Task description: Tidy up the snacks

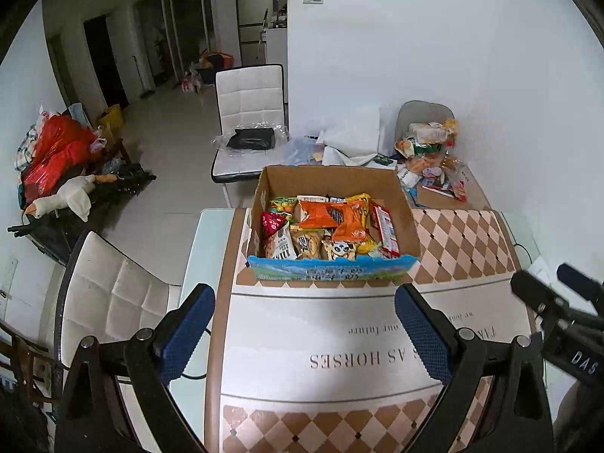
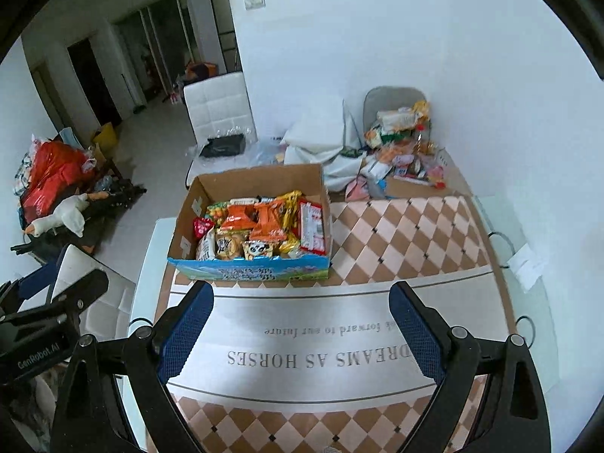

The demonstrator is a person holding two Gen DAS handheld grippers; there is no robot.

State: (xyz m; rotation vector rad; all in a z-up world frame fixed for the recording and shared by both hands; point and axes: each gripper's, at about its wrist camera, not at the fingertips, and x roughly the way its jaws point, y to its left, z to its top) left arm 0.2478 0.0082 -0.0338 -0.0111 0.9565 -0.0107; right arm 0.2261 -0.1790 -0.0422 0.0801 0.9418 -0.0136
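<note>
A: How would the snack packets (image 2: 260, 234) have handled?

B: Light, crinkly and slippery, I'd judge; best pinched at a sealed edge. They sat packed inside the cardboard box (image 2: 249, 181).

A: And the grippers?

B: Left gripper (image 1: 305, 330) and right gripper (image 2: 300, 326) hung before the box, spread wide, grasping nothing.
</note>
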